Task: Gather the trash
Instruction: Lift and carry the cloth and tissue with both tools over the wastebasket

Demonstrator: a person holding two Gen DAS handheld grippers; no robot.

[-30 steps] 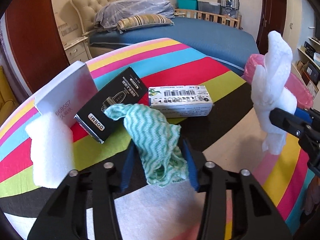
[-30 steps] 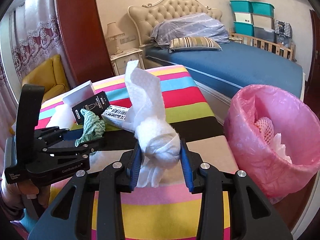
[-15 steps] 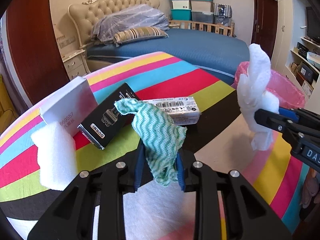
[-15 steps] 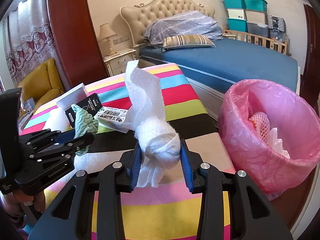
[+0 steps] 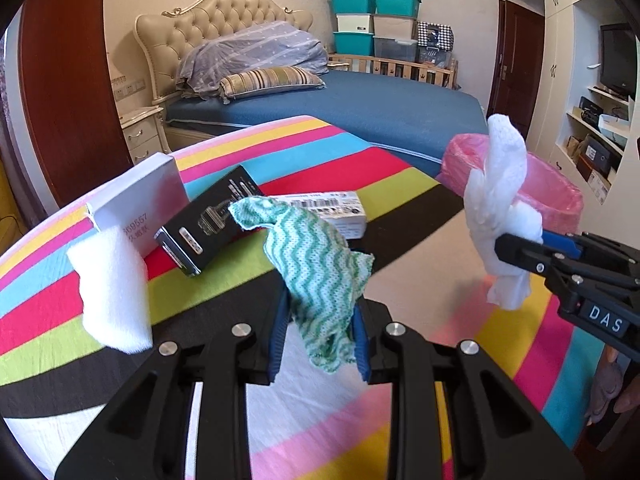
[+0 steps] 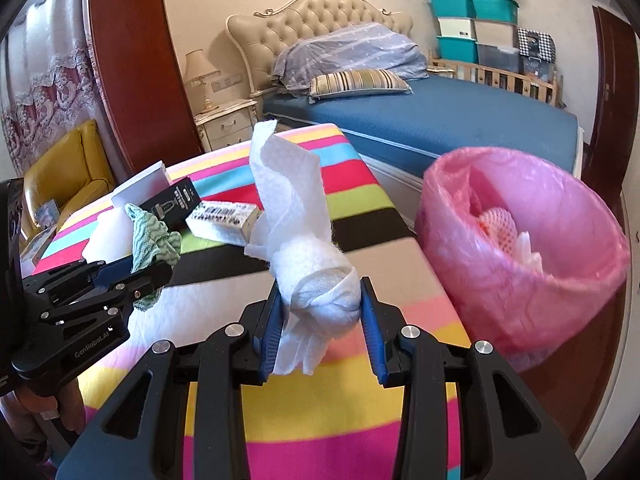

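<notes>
Pink-lined trash bin (image 6: 520, 264) stands off the desk's edge at 3 o'clock in the right wrist view, beside the blue bed (image 6: 440, 128); inside it, a white-and-orange foam net (image 6: 498, 226) and some white paper scraps (image 6: 530, 250); bin mouth uncovered.

Left claw (image 5: 318, 336): jaws nearly together, clamped on a green-and-white wavy cloth (image 5: 316, 256); cloth stands up out of the pads, lifted off the desk (image 5: 280, 156), with its lower end hanging between the fingers; jaws have just been closing, cloth between them.

Right claw (image 6: 322, 330): partly closed on a wadded white paper towel (image 6: 308, 256); wad pinched between the blue pads (image 6: 270, 332), loose tail rising to 12 o'clock; in the left wrist view the same towel sits at 3 o'clock, in front of the bin.

On the striped desk cloth, left wrist view: white foam block (image 5: 112, 288) at 9 o'clock; white box (image 5: 138, 200) just behind it, touching; black box (image 5: 212, 224) leaning against the white box at 10 o'clock; small white carton with barcode (image 5: 328, 208) at 12 o'clock, partly hidden by the held cloth.

Between the right claw and the bin: bare desk corner only; the left claw lies at 9 o'clock of the right one, well apart from the bin.

Background: stacked teal and white storage bins (image 5: 372, 20) past the bed; yellow armchair (image 6: 64, 168) at 9 o'clock, right wrist view.
</notes>
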